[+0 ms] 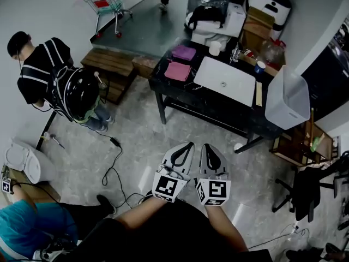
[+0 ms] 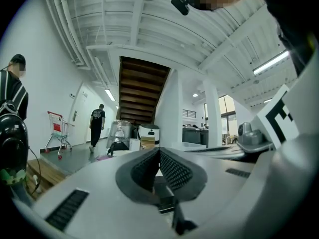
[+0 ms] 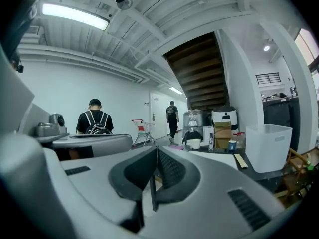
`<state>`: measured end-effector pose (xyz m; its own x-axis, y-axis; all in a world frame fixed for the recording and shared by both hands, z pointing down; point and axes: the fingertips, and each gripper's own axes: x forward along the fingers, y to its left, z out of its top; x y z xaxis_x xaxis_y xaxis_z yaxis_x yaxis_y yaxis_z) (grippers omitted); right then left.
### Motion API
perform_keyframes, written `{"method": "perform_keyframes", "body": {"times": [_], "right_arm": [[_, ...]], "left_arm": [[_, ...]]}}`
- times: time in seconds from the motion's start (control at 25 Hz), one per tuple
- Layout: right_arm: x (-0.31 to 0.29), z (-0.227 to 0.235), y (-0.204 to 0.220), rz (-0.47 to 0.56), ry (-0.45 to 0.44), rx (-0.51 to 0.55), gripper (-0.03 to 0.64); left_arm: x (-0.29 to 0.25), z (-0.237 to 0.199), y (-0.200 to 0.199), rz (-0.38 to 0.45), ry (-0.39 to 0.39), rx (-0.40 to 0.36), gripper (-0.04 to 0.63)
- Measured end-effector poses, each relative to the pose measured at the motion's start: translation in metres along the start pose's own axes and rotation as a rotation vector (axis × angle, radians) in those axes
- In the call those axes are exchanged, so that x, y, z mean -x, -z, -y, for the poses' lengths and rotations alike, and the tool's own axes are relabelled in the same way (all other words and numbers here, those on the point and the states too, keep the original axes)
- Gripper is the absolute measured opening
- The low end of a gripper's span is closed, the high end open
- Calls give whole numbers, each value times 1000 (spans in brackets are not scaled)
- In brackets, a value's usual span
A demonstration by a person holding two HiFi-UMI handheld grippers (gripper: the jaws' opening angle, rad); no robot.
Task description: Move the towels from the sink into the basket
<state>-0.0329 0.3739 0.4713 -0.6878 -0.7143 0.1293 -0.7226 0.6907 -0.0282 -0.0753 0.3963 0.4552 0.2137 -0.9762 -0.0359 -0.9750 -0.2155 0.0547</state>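
A purple towel and a pink towel lie on the left end of a black table, beside the white sink. A white basket stands at the table's right end and also shows in the right gripper view. My left gripper and right gripper are held side by side over the floor, short of the table and pointing toward it. Both are shut with nothing between their jaws.
A person with a backpack stands at the left by a wooden bench. Cables trail over the floor. A person in blue is at the lower left. A black chair stands at the right, a shopping cart far back.
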Motion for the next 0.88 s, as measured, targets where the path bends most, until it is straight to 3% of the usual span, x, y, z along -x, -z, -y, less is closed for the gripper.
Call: {"method": "perform_keyframes", "body": {"times": [0.24,0.4,0.88], "right_arm": [[-61,2,-13,-33,22,12,18],[-108,-2,-21,-43,35,33,18],[-217,2,-24,-82,92,3,17]], "left_arm": [[-39,-49,-2,-8,23,49,14],[-63,-87,-10,-3,48,-6,14],[-104,-206,-2,-40,48,29,14]]}}
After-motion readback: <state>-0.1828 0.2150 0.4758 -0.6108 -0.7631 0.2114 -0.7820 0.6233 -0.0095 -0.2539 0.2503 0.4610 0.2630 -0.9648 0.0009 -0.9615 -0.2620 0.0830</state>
